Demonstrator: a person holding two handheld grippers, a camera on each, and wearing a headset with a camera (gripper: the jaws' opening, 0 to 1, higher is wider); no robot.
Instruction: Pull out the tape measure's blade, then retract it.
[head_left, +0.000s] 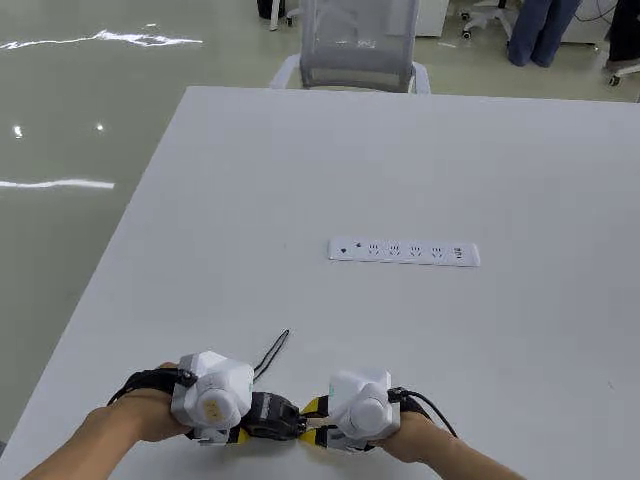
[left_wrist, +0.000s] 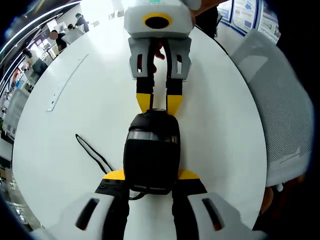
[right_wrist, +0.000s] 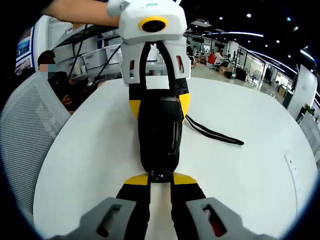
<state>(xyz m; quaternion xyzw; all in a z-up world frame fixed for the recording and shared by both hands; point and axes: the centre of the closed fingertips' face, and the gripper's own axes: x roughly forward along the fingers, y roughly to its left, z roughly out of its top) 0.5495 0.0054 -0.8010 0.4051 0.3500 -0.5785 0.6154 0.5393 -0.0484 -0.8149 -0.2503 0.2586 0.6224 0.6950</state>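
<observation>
Left gripper (left_wrist: 151, 176) of mine is clamped on the black tape measure (left_wrist: 151, 150), one yellow tip against each side of the case, which juts straight ahead of me with the white table (left_wrist: 225, 135) beneath it. Facing it nose to nose, my right gripper (right_wrist: 160, 179) is drawn narrow onto the small tab at the case's front end, so the tape measure sits between the two grippers. Its black wrist strap (right_wrist: 215, 134) trails loose across the table beside the case.
</observation>
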